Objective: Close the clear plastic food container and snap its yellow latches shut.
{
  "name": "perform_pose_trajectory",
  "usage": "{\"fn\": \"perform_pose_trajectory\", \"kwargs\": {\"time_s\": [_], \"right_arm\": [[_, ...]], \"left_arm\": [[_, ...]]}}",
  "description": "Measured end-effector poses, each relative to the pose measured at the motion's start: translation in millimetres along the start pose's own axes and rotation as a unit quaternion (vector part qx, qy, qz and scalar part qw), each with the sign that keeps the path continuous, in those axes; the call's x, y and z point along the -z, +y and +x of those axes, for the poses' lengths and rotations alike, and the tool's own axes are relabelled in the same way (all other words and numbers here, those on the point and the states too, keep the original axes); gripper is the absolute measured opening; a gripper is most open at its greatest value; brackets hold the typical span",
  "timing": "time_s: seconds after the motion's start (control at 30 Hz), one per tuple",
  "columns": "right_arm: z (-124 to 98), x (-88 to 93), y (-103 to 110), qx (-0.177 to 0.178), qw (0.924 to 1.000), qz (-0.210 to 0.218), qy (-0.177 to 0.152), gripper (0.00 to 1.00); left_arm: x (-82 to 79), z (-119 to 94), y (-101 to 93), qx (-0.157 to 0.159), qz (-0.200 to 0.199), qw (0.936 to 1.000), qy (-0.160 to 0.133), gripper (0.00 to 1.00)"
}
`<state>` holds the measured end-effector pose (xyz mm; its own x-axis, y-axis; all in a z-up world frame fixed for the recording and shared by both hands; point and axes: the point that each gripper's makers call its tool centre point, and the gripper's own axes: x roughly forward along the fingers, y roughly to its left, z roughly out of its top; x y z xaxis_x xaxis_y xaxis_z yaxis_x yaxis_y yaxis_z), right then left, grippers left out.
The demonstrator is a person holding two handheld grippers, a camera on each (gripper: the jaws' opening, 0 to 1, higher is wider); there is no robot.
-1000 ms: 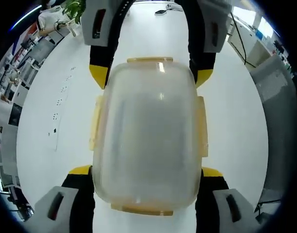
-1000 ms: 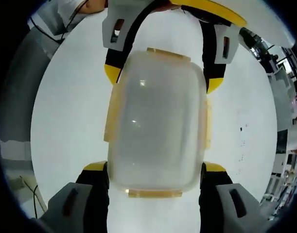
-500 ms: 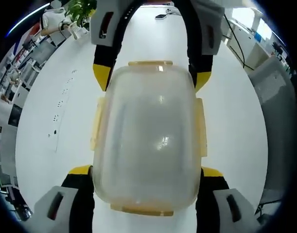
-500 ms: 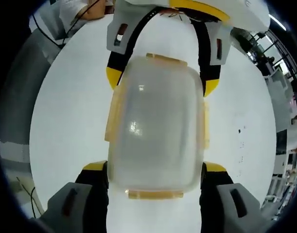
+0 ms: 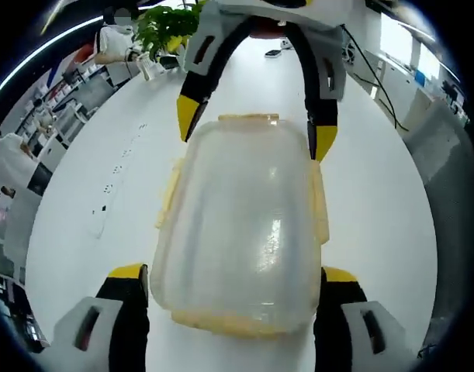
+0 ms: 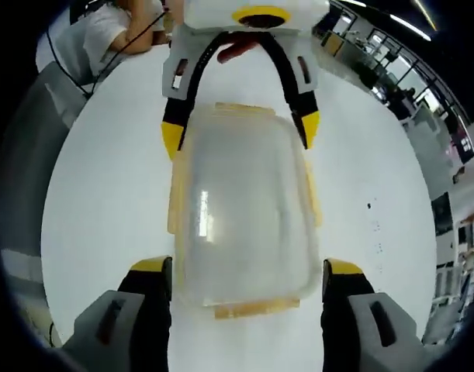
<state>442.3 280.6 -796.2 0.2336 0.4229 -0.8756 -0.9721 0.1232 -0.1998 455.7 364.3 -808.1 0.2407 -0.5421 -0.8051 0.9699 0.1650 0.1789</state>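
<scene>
Container (image 5: pixel 240 225), one clear plastic box on the white table (image 5: pixel 89 178), sits between the jaws of the left gripper (image 5: pixel 235 277) in the left gripper view; those jaws flank its near end, spread wide, touching or just clear I cannot tell. Yellow latches (image 5: pixel 320 203) line its edges. The right gripper (image 5: pixel 252 128) straddles the far end.

From the right gripper view, the same container (image 6: pixel 240 213) lies between that gripper's (image 6: pixel 248 277) spread jaws, with the left gripper (image 6: pixel 240 128) opposite. One person (image 6: pixel 112 31) leans on the table beyond.
</scene>
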Motion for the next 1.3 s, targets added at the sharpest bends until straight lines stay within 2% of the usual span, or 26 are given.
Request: {"fn": "perform_pose_trajectory", "kwargs": {"time_s": [0.07,0.13,0.17,0.27,0.3,0.33,0.4,0.47,0.53,0.6,0.63,0.67,0.7,0.77,0.8,0.87,0.93,0.97,1.0,1.1,1.13,1.3], "right_arm": [[-3.2,-2.0,-3.6,0.016,0.9992,0.025,-0.028,0.80],[-3.7,-0.2,-4.5,0.027,0.9970,0.052,-0.050,0.83],[-2.6,5.1,-1.5,0.027,0.9957,0.071,-0.053,0.85],[-2.5,14.3,3.3,0.044,0.9945,0.074,-0.060,0.87],[-2.4,15.7,4.2,0.047,0.9934,0.082,-0.065,0.88],[-2.5,15.5,5.5,0.050,0.9911,0.098,-0.075,0.89],[-5.3,12.6,6.5,0.057,0.9833,0.136,-0.107,0.93],[-10.8,0.7,6.5,0.062,0.9656,0.185,-0.173,1.00],[-15.1,0.1,9.0,0.073,0.9549,0.212,-0.194,1.00],[-16.0,0.3,14.8,0.079,0.9452,0.233,-0.214,1.00],[-15.1,2.1,18.1,0.079,0.9417,0.246,-0.216,1.00],[-12.9,5.8,22.0,0.081,0.9392,0.255,-0.215,1.00],[-12.7,7.2,24.2,0.086,0.9360,0.265,-0.215,1.00],[-18.9,0.2,23.8,0.102,0.9174,0.290,-0.253,1.00],[-20.8,0.7,26.2,0.103,0.9104,0.307,-0.257,1.00],[-22.0,2.8,27.9,0.108,0.9035,0.322,-0.261,1.00],[-22.3,3.1,32.4,0.109,0.9044,0.319,-0.262,1.00],[-22.1,3.4,34.3,0.110,0.9051,0.318,-0.260,1.00],[-22.3,4.7,35.4,0.113,0.9064,0.315,-0.258,1.00],[-23.7,6.7,35.6,0.113,0.9056,0.318,-0.257,0.99],[-25.1,7.8,35.2,0.115,0.9056,0.318,-0.256,0.99],[-40.0,12.3,31.2,0.127,0.8889,0.348,-0.269,0.96]], "left_arm": [[4.3,-4.2,0.0,-0.014,-0.012,0.9998,-0.012,0.87],[0.5,-6.3,-1.1,-0.024,-0.028,0.9985,-0.042,0.87],[-0.9,-8.3,-1.2,-0.034,-0.046,0.9966,-0.060,0.87],[-0.4,-9.3,-6.3,-0.039,-0.096,0.9907,-0.088,0.88],[-0.3,-10.6,-6.3,-0.052,-0.109,0.9875,-0.101,0.88],[2.8,-11.3,-7.3,-0.058,-0.117,0.9864,-0.099,0.87],[5.8,-12.3,-12.6,-0.062,-0.139,0.9823,-0.109,0.88],[6.8,-16.7,-16.5,-0.069,-0.174,0.9740,-0.128,0.89],[9.4,-20.6,-21.7,-0.076,-0.193,0.9688,-0.136,0.91],[8.1,-22.9,-24.2,-0.085,-0.216,0.9599,-0.157,0.95],[5.0,-24.6,-23.4,-0.089,-0.225,0.9543,-0.175,0.98],[0.2,-28.6,-22.7,-0.094,-0.240,0.9442,-0.205,0.99],[2.0,-30.1,-23.7,-0.096,-0.251,0.9405,-0.208,0.99],[8.8,-28.6,-28.2,-0.095,-0.258,0.9411,-0.197,0.99],[9.7,-28.5,-30.0,-0.095,-0.260,0.9403,-0.199,0.99],[12.9,-27.2,-34.8,-0.093,-0.265,0.9390,-0.199,0.99],[15.7,-28.9,-36.2,-0.096,-0.264,0.9385,-0.200,0.99],[16.6,-29.6,-34.9,-0.098,-0.269,0.9363,-0.203,0.99],[17.6,-30.6,-33.5,-0.099,-0.283,0.9310,-0.208,0.99],[16.6,-36.7,-29.0,-0.110,-0.291,0.9250,-0.218,0.99],[16.2,-38.8,-27.0,-0.113,-0.303,0.9197,-0.222,0.99],[21.9,-46.6,-24.9,-0.126,-0.329,0.9064,-0.233,0.98]]}}
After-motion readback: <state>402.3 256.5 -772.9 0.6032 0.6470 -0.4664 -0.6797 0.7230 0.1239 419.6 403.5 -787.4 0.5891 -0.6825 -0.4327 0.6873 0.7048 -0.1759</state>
